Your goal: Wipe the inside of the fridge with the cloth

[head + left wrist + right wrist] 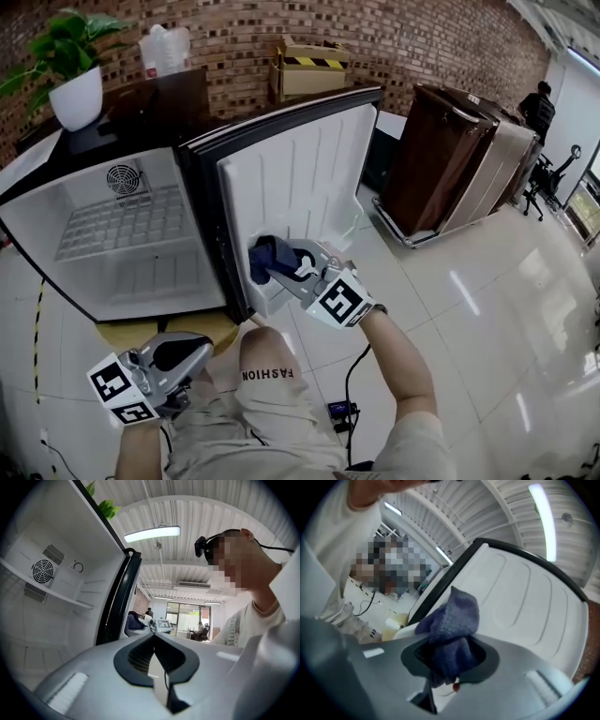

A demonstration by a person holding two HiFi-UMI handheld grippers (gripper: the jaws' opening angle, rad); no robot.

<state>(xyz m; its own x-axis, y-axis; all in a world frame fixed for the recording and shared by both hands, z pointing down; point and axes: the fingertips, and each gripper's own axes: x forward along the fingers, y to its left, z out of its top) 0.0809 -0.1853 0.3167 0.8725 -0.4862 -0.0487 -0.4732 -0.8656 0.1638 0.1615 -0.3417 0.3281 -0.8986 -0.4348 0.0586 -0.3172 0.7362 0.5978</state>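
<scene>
Was a big room with a red brick wall (234,37) at the back and a shiny tiled floor (487,309). Had a small fridge (150,281) low on the left, wide open and white inside. Showed a wire shelf (122,220) across the upper part and a round fan (123,179) on the back wall above that shelf. Carried a potted plant (75,84) in a white pot on the black top. Had the fridge door (309,169) swung out to the right, white inner side turned to the front. Also held a cardboard box (309,66) by the brick wall, a tall brown cabinet (436,155) to the right of the door, and a person (539,103) far off in the corner.

Found the cloth (261,262), dark blue and bunched up, down at the low part of the door's inner side, near the hinge edge. Sat clamped in the right tongs (284,265), squeezed tight between both jaws, with a soft lump sticking out past the tips. Touching the door or just beside: hard to tell.

Hung the left tongs (200,347) low, below the fridge and beside a bent knee (267,361) in pale shorts. Closed all the way, jaws together, nothing between. Lay well apart from the cloth and the door. Pointed up, past the dark fridge edge, toward a long ceiling light (152,533).
</scene>
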